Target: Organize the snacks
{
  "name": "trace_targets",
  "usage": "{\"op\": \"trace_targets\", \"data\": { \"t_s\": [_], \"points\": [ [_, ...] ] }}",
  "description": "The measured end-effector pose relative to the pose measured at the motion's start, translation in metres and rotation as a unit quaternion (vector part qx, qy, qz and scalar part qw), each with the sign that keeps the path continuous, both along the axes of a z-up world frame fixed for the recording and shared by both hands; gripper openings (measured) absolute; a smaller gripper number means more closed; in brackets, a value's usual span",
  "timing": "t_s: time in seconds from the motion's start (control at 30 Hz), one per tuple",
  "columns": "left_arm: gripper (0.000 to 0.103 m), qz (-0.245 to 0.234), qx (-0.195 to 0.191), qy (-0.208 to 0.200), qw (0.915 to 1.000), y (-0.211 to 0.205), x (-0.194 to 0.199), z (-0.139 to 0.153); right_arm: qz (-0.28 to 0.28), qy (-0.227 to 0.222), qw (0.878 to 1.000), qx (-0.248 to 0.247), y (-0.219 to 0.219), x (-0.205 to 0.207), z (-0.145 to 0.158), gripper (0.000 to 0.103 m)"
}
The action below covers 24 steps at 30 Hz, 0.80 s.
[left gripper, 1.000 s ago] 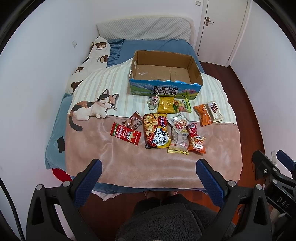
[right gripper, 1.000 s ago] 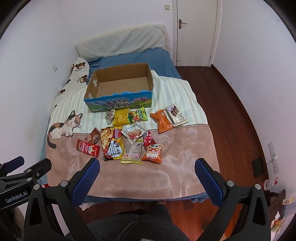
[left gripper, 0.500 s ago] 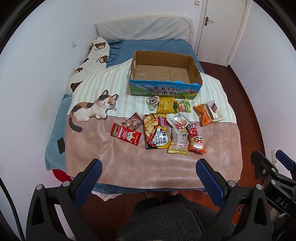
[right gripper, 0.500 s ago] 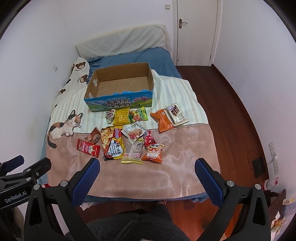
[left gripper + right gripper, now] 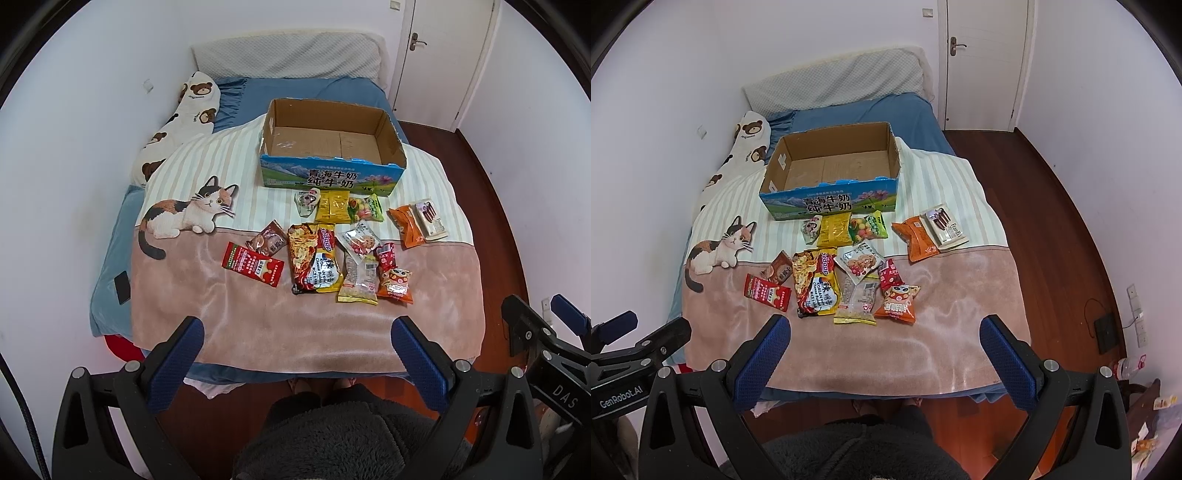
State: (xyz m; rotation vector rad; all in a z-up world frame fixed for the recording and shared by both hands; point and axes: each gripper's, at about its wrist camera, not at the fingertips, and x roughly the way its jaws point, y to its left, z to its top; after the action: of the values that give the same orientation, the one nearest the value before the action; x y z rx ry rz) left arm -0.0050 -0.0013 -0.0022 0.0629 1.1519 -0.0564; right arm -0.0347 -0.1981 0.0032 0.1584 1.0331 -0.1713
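Several snack packets lie on the bed's blanket: a big noodle pack, a red packet, an orange bag and others. Behind them stands an empty cardboard box with a blue printed front. My left gripper is open and empty, held high above the bed's near edge. My right gripper is open and empty, likewise well short of the snacks. The right gripper also shows in the left view, the left gripper in the right view.
The blanket has a cat print at left. A bear-print pillow and a white pillow lie at the head. A phone lies at the bed's left edge. Wooden floor and a door are at right.
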Motion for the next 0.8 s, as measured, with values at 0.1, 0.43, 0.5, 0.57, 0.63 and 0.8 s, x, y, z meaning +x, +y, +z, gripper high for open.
{"op": "trace_targets", "data": {
  "t_s": [0.1, 0.43, 0.5, 0.57, 0.63, 0.8],
  "points": [
    [0.103, 0.000, 0.000, 0.000, 1.0000, 0.001, 0.000, 0.000, 0.001, -0.002, 1.000, -0.002, 0.004, -0.002, -0.001, 0.103],
    [0.103, 0.000, -0.002, -0.001, 1.0000, 0.006, -0.001, 0.001, 0.005, -0.002, 1.000, -0.002, 0.009, -0.003, -0.004, 0.103],
    [0.103, 0.000, 0.001, -0.002, 1.0000, 0.006, -0.001, 0.001, 0.005, -0.001, 1.000, -0.002, 0.011, -0.004, -0.004, 0.103],
    [0.103, 0.001, 0.000, -0.002, 1.0000, 0.008, 0.000, 0.002, 0.005, -0.001, 1.000, -0.003, 0.010, -0.003, -0.003, 0.103],
    [0.103, 0.000, 0.001, -0.002, 1.0000, 0.007, 0.000, 0.002, 0.004, -0.003, 1.000, -0.003, 0.011, -0.003, -0.003, 0.103],
    [0.103, 0.000, 0.000, -0.001, 1.0000, 0.007, -0.001, 0.002, 0.004, -0.004, 1.000, -0.004, 0.011, -0.003, -0.002, 0.103]
  ]
}}
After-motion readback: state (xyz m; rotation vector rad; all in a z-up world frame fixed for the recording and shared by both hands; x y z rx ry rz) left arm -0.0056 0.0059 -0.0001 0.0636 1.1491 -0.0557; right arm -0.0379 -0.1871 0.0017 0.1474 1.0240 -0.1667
